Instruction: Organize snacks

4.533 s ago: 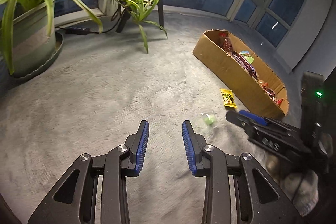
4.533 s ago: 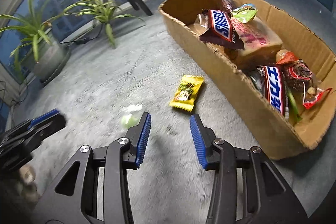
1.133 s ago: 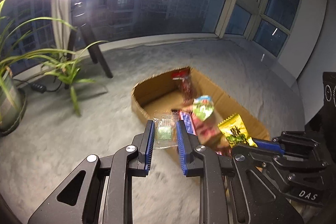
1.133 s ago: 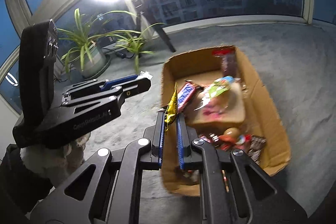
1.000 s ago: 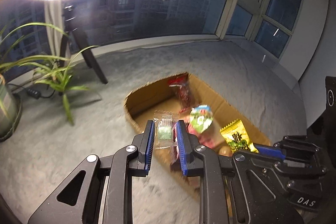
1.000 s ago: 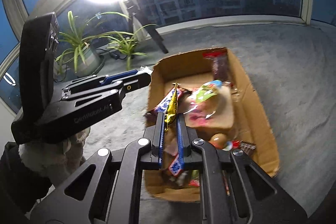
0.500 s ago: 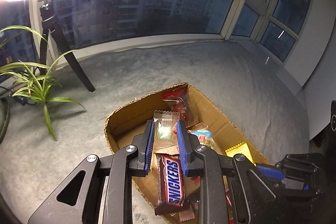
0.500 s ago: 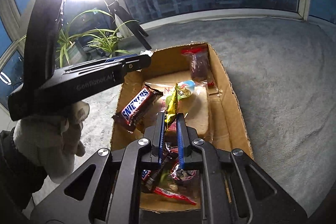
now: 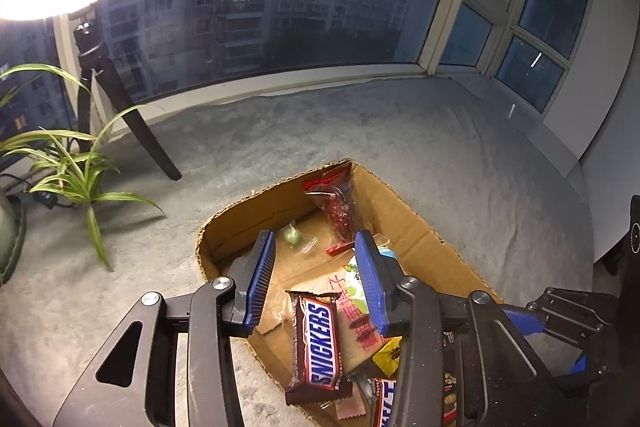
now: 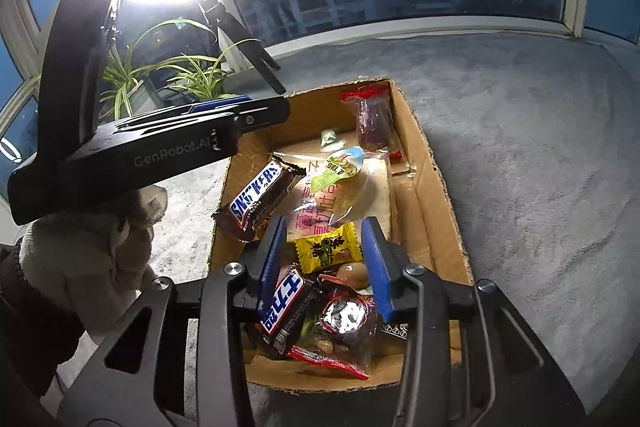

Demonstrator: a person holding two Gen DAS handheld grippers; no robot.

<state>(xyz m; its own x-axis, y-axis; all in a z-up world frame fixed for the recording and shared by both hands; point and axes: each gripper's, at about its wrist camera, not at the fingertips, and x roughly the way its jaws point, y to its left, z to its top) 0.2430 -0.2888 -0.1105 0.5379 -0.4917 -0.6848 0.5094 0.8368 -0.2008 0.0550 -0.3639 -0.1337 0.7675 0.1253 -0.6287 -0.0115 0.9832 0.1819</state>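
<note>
Over the cardboard box [image 9: 404, 203], in the lower middle of both wrist views, the two grippers hang side by side. The left gripper [image 9: 316, 279] has its jaws apart and they are opening; nothing is pressed between the blue pads. The small clear packet with the green candy [image 9: 292, 235] shows blurred just above the left fingertip, near the far left corner inside the box, free of the pads. I cannot tell if it already lies on the bottom. In the right wrist view this same packet [image 10: 329, 137] appears in the upper part of the box, beside the dark red bag [image 10: 374, 123] which leans on the far wall.

The right gripper [image 10: 325, 259] is also opening, with its jaws apart. The yellow snack packet [image 10: 328, 251] is seen in the gap between the two pads, lower than them, on top of the other snacks, and the pads do not press it. In the left wrist view only a yellow corner [image 9: 390, 355] shows, beside the right finger of the left gripper.

One Snickers bar [image 9: 318, 339] lies tilted at the near left of the box, partly over its edge. The box stands on the grey carpet [image 9: 460, 147]. A green plant [image 9: 72, 171] is at the left edge of the frame.
</note>
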